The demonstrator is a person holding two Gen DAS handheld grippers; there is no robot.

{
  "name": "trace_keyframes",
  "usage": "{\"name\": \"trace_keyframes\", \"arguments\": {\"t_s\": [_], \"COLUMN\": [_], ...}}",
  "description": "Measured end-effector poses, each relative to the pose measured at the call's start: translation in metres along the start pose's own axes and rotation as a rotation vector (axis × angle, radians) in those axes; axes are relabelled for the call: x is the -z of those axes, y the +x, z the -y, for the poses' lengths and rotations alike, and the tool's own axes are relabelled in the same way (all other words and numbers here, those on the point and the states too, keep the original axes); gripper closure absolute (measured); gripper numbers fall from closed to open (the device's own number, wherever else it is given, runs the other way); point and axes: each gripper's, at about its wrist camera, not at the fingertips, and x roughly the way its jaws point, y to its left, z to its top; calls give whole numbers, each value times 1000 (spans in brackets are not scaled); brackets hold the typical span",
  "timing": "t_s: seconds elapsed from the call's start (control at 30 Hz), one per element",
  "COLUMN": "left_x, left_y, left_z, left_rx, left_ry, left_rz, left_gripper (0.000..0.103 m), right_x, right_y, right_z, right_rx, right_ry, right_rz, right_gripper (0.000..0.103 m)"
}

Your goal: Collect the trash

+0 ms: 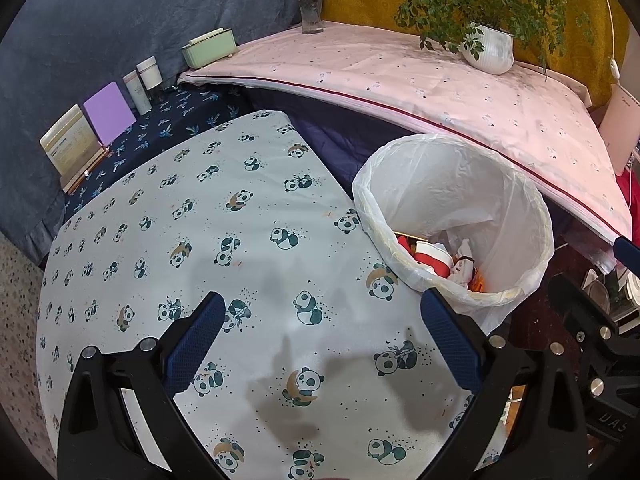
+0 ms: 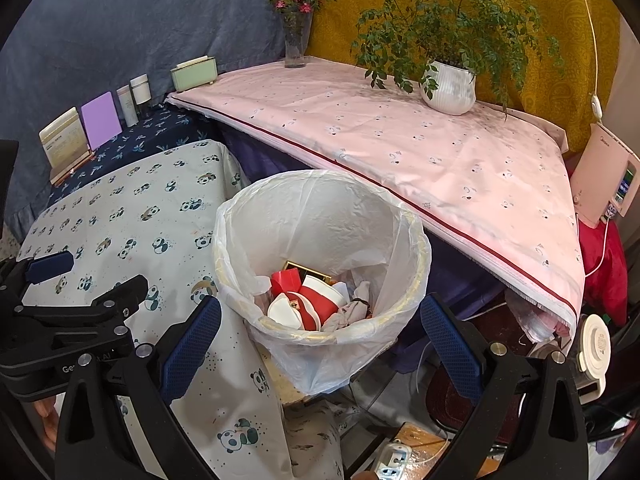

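A waste bin (image 2: pixel 320 208) lined with a white plastic bag stands beside the panda-print table (image 2: pixel 132 216). Inside lie red and white paper cups (image 2: pixel 312 300), crumpled paper and a dark box. My right gripper (image 2: pixel 320 344) is open and empty, its fingers on either side of the bin's near rim, above it. My left gripper (image 1: pixel 320 336) is open and empty over the panda-print table (image 1: pixel 200 232), with the bin (image 1: pixel 460 200) at its right. The left gripper also shows at the left edge of the right wrist view (image 2: pixel 88 280).
A pink-clothed table (image 2: pixel 400 136) behind the bin holds a white potted plant (image 2: pixel 448 88), a flower vase (image 2: pixel 295 48) and a green box (image 2: pixel 194 73). Books and jars (image 2: pixel 100 120) stand on a dark blue shelf. A power strip (image 2: pixel 394 460) and cables lie on the floor.
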Motion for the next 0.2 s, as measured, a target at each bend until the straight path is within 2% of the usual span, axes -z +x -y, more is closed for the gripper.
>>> {"name": "trace_keyframes", "arguments": {"t_s": [0.2], "left_x": [1], "left_y": [-1], "left_z": [1], "left_rx": [6], "left_ry": [12], "left_rz": [3], "left_gripper": [9], "right_x": [0], "right_y": [-1], "right_z": [-1], "right_rx": [0], "right_ry": [-3], "right_rz": [1], "right_gripper": [7]}}
